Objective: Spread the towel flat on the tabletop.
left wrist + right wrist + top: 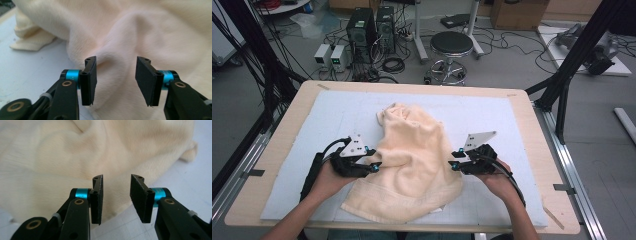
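Flanking the cream towel (412, 160), left gripper (374, 166) and right gripper (455, 161) point inward, both spread, pinching nothing.

No readable text, label, brand, number or sign anywhere: none on the cream towel (414, 155), none on the pale mat (492, 115) beneath it, none on the wooden table (532, 130) around that mat. Green lights on the small boxes (331, 56) beyond the table's far edge, too small to read.
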`<state>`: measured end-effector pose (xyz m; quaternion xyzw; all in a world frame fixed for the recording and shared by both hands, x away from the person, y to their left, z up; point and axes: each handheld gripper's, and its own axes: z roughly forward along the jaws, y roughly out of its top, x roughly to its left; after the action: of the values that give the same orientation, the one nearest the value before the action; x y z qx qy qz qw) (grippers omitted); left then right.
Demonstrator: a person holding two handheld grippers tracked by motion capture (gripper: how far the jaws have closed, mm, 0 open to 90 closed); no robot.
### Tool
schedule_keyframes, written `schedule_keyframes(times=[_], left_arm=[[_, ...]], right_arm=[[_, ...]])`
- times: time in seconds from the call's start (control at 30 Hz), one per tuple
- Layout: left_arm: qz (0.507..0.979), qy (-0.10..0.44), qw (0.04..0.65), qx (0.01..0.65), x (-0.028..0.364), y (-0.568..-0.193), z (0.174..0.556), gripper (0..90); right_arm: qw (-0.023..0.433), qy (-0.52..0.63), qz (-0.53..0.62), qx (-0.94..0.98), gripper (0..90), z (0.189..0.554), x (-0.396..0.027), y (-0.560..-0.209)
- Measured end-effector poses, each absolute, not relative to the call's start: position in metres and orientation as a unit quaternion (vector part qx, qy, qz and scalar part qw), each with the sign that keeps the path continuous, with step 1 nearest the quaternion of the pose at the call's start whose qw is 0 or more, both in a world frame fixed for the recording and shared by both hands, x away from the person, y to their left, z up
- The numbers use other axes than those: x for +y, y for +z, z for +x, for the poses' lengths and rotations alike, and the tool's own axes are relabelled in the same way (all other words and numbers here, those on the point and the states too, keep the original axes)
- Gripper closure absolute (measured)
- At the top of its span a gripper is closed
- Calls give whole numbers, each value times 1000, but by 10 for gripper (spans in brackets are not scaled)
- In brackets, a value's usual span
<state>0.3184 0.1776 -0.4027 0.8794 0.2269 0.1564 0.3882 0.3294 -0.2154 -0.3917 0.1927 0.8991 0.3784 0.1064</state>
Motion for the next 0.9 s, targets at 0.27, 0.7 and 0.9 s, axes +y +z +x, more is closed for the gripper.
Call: schedule_keyframes(times=[0.27,0.7,0.9], left_arm=[[891,104,369,243,169,-426,340,749],[881,154,382,232,194,-390,278,844],[884,151,381,224,213,-375,237,844]], right_arm=[[69,336,223,913,726,347,-205,-431],[100,375,195,901,893,318,-220,-405],[102,394,180,896,894,283,-227,-392]])
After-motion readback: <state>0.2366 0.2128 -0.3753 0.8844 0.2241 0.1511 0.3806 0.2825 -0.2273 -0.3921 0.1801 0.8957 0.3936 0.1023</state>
